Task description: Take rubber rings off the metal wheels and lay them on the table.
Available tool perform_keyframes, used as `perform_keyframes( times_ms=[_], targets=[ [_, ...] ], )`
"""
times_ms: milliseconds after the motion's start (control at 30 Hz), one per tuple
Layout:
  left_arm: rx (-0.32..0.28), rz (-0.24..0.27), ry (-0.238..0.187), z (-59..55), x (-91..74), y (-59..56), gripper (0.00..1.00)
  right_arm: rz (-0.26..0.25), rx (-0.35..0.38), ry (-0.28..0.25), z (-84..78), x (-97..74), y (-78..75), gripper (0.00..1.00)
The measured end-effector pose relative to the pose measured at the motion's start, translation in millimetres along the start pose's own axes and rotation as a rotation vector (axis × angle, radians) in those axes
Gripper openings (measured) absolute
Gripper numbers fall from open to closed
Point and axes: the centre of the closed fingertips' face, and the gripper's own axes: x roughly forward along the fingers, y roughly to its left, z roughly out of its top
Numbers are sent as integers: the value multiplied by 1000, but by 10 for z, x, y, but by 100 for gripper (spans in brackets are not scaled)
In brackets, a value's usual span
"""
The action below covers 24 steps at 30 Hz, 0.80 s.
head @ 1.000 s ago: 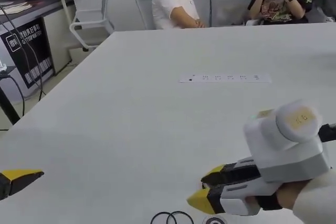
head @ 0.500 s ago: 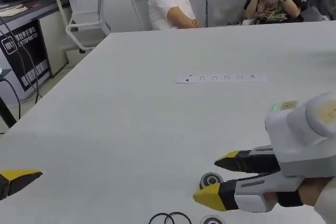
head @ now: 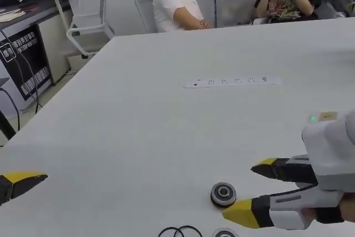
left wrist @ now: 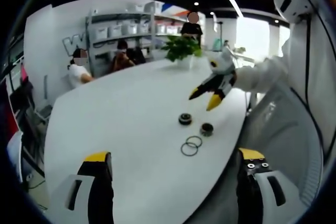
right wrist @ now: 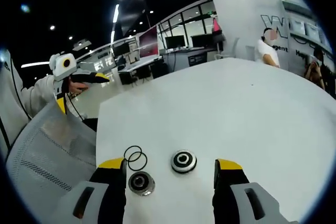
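My right gripper [right wrist: 170, 164] rises from the bottom of its own view, jaws spread wide with nothing held between them. Just beyond the tips, on the white desk [right wrist: 252, 114], one metal wheel [right wrist: 184, 161] lies near the middle of the gap; a second wheel [right wrist: 140, 182] lies to the lower left, just beside the left-hand jaw. Past that one, two black rubber rings [right wrist: 135, 157] lie flat on the desk, overlapping each other and apart from both wheels; I cannot tell whether either wheel wears a ring. In the head view this gripper reaches in from the lower right, its yellow tips just right of a wheel and not touching it.

My left gripper [left wrist: 174, 156] is wide open too, and empty, held well back from the wheels and rings, off the desk's near edge; in the head view one yellow tip shows at the lower left.

Farther up the head view, a white power strip [head: 233, 82] lies flat in mid-desk. At the far edge sit a person in a white shirt [head: 176, 9] and a person in a dark shirt [head: 288, 1], with a white chair [head: 91, 12] at the upper left.
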Motion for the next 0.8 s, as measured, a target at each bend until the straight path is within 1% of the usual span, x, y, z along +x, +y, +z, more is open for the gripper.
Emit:
perform_keyframes(
  times_ms=[200,267,367,467,533,733,800],
  targets=[
    [21,-22,1,84,91,-19,100,-18,24,3,-115,-53,-77,66],
    [39,-39,-2,134,141,-49,100,-23,30,6,-145,-68,-92,67],
    [47,-57,-15,227,210,-69,100,-28,40,13,-183,-87,-103,67],
    [72,-79,-5,292,287,-92,100,-32,44,15,-213,-108,-110,66],
    [78,-91,-5,320,313,-105,100,-34,46,10,-219,-122,-116,65],
    [124,-135,4,458,465,-141,99,-40,57,4,-251,-143,-135,61],
    [132,-153,13,469,507,-160,97,-43,63,-1,-257,-138,-145,61]
  ],
)
